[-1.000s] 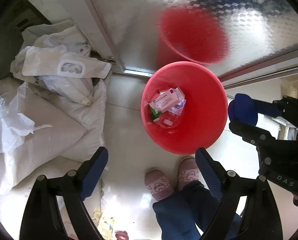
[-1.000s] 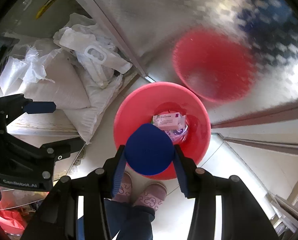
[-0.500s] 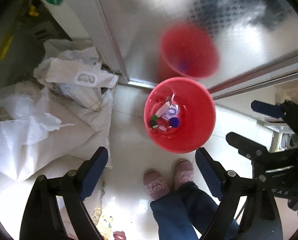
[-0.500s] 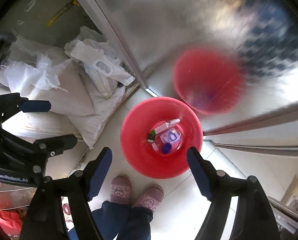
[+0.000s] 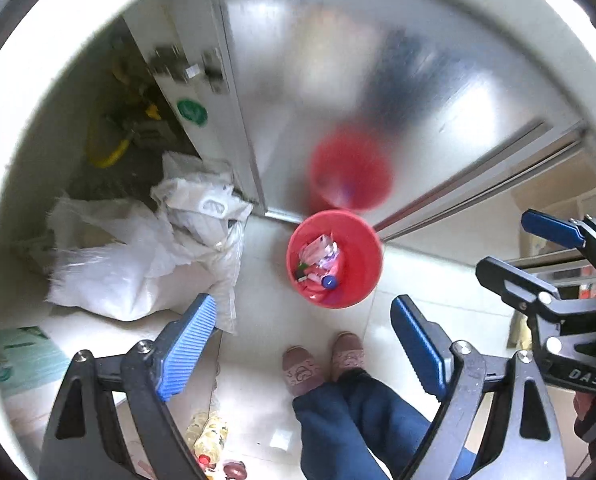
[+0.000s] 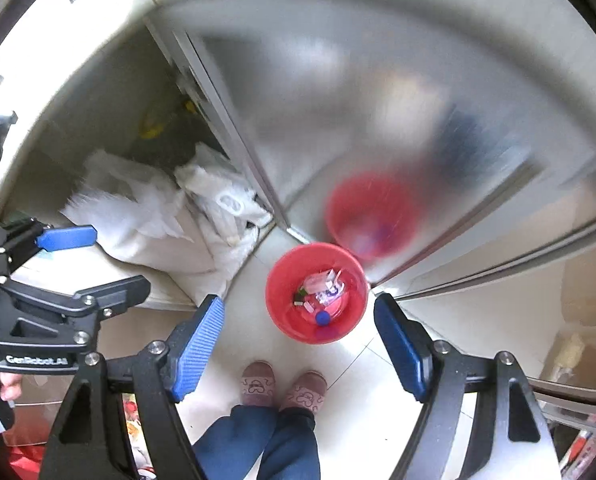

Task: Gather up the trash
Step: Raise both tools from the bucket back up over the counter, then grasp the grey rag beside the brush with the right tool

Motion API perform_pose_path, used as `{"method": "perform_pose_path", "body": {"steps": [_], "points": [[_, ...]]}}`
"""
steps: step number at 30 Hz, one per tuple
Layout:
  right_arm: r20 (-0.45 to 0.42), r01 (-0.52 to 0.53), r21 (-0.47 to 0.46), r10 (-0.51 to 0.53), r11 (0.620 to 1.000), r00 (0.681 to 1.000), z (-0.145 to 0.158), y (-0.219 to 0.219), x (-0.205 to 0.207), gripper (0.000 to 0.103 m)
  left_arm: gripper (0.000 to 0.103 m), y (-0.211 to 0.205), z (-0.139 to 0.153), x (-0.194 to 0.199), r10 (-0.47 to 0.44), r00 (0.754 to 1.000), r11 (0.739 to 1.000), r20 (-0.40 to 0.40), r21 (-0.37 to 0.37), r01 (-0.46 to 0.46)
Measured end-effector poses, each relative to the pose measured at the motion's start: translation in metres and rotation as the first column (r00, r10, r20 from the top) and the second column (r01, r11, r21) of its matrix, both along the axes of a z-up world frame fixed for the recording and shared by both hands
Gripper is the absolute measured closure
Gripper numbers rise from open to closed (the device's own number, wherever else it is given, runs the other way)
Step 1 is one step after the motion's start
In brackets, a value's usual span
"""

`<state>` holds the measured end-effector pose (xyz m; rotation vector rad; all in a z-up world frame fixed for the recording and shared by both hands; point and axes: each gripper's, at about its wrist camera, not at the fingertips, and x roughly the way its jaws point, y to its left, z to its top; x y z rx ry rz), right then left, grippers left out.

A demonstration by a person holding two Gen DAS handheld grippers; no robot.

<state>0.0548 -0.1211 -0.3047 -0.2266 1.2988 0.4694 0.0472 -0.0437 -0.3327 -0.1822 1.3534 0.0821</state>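
A red bin (image 5: 362,268) stands on the pale floor far below both grippers, against a metal door. In it lie a pink-and-white box (image 5: 318,246), small scraps and a blue cap (image 5: 329,281). My left gripper (image 5: 302,304) hangs open and empty above the bin. The right gripper (image 6: 300,300) is also open with nothing between its blue pads, and the blue cap (image 6: 322,317) lies in the bin (image 6: 354,300) beneath it. Each gripper shows at the edge of the other's view: right gripper (image 5: 506,240), left gripper (image 6: 117,258).
White sacks and plastic bags (image 5: 137,264) are heaped left of the bin. The shiny metal door (image 5: 378,100) behind it mirrors the bin. The person's slippers (image 5: 302,368) and blue trousers stand just before it. A yellowish bottle (image 5: 209,436) lies on the floor at lower left.
The right gripper opened and let the blue cap fall into the bin. Both grippers have risen well above it, so the bin looks much smaller.
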Motion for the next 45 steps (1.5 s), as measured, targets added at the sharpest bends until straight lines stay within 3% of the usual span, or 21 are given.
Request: {"method": "perform_pose_path", "body": {"steps": [6,10,15,27,35,45], "points": [[0.073,0.000,0.014,-0.001,1.000,0.997,0.081,-0.005,-0.007,0.016,0.015,-0.007,0.085,-0.010,0.015,0.997,1.000,0.082,0.011,-0.016],[0.111,0.000,0.030,-0.003,1.000,0.994,0.123,-0.008,-0.005,0.016,0.015,-0.009,0.130,-0.011,0.022,0.991,0.999,0.132,-0.030,-0.018],[0.178,-0.013,0.055,0.003,0.998,0.984,0.171,-0.009,-0.001,0.016,0.015,-0.012,0.180,-0.011,0.035,0.976,0.999,0.217,-0.006,-0.034],[0.257,-0.044,0.116,0.013,0.992,0.966,0.227,-0.005,0.023,0.016,0.015,-0.002,0.258,0.016,0.024,0.940,0.997,0.341,0.057,-0.047],[0.325,-0.031,0.113,-0.008,0.993,0.946,0.248,0.005,0.060,0.016,0.015,0.015,0.282,0.065,-0.027,0.920,0.998,0.390,0.070,0.000],[0.338,0.063,0.085,-0.088,0.994,0.937,0.248,0.027,0.130,0.013,0.015,0.055,0.275,0.155,-0.116,0.931,0.993,0.346,0.055,0.103]]}}
